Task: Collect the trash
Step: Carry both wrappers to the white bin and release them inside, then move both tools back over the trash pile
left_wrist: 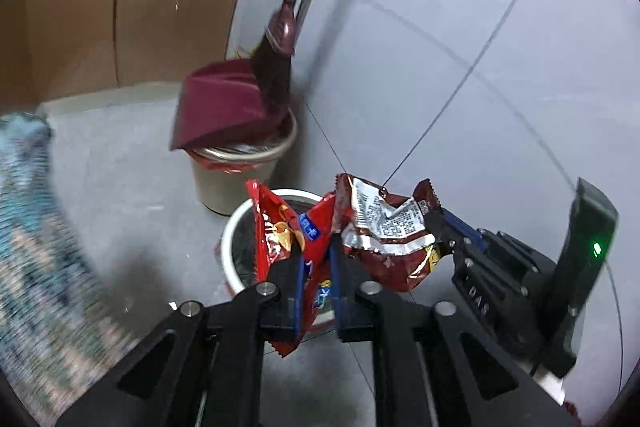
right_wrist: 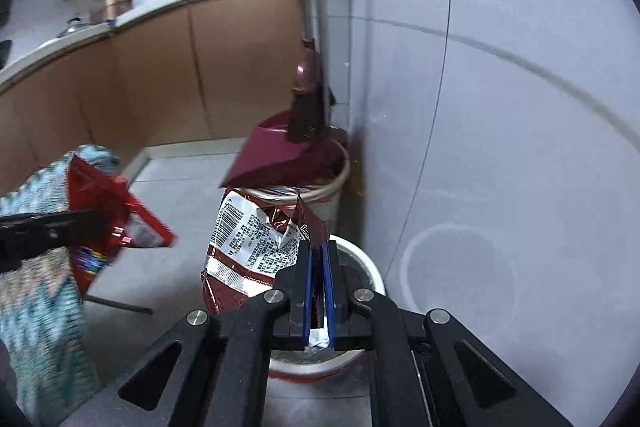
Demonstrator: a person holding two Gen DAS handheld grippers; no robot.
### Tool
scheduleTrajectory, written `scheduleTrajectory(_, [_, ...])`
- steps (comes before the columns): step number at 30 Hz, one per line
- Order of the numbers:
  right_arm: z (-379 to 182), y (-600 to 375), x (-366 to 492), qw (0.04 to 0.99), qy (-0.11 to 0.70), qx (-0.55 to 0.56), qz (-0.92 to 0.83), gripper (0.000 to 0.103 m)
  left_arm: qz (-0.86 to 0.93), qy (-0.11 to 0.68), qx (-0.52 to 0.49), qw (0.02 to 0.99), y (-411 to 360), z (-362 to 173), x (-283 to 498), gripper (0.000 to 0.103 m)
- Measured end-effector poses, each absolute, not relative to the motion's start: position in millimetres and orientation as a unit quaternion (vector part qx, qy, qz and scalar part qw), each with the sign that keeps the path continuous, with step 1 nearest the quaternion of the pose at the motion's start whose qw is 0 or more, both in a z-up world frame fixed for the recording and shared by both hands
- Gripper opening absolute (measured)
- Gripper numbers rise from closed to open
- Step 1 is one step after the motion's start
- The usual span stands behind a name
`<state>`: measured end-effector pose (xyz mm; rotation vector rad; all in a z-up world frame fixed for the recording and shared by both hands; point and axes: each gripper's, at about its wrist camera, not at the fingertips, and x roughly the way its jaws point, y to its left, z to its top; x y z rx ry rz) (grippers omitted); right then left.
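Note:
My left gripper (left_wrist: 316, 247) is shut on a red snack wrapper (left_wrist: 276, 231) and holds it above a white-rimmed trash bin (left_wrist: 232, 227). My right gripper (right_wrist: 318, 251) is shut on a dark red crumpled wrapper (right_wrist: 248, 247) with white printed text, held over the same bin (right_wrist: 360, 255). In the left wrist view the right gripper (left_wrist: 436, 223) comes in from the right with the dark red wrapper (left_wrist: 388, 227). In the right wrist view the left gripper (right_wrist: 92, 221) comes in from the left with the red wrapper (right_wrist: 108, 203).
A beige bin (left_wrist: 224, 183) stands behind, with a maroon dustpan (left_wrist: 224, 107) and a broom (left_wrist: 276, 67) resting on it against the grey tiled wall (left_wrist: 460, 27). Brown cabinets (right_wrist: 160, 75) run under a counter. A teal patterned cloth (right_wrist: 36, 287) is at left.

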<state>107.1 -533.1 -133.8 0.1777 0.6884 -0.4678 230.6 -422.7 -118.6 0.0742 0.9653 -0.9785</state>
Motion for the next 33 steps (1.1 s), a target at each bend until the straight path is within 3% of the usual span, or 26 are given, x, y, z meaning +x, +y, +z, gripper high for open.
scheduleTrajectory(5, [-157.7, -559.8, 129.8, 0.904, 0.344, 0.093, -0.235, 0.007, -0.447, 0.488, 0.005, 0.75, -461.5, -156.9, 263.1, 0.018])
scheduleTrajectory(8, [-169.8, -570.6, 140.9, 0.899, 0.354, 0.094, -0.241, 0.017, -0.443, 0.502, -0.008, 0.742, -469.8, -173.5, 273.9, 0.022])
scheduleTrajectory(11, [-173.7, -573.0, 140.8, 0.896, 0.358, 0.088, -0.249, 0.031, -0.44, 0.518, -0.023, 0.733, -473.5, -185.6, 280.5, 0.032])
scheduleTrajectory(15, [-169.9, -570.2, 131.7, 0.896, 0.353, 0.085, -0.254, 0.041, -0.44, 0.523, -0.032, 0.73, -471.0, -185.3, 282.0, 0.032])
scheduleTrajectory(20, [-153.6, -553.2, 117.3, 0.904, 0.334, 0.08, -0.252, 0.059, -0.443, 0.5, -0.034, 0.743, -457.5, -167.9, 272.4, 0.032])
scheduleTrajectory(24, [-134.3, -537.3, 104.2, 0.911, 0.314, 0.077, -0.255, 0.081, -0.44, 0.463, -0.029, 0.769, -437.6, -140.1, 255.5, 0.032])
scheduleTrajectory(31, [-83.6, -502.5, 73.5, 0.929, 0.269, 0.084, -0.239, 0.103, -0.424, 0.378, -0.031, 0.822, -378.8, -80.1, 212.1, 0.032])
scheduleTrajectory(33, [-68.2, -491.2, 66.2, 0.937, 0.251, 0.082, -0.229, 0.103, -0.42, 0.364, -0.028, 0.831, -357.1, -62.9, 199.4, 0.032])
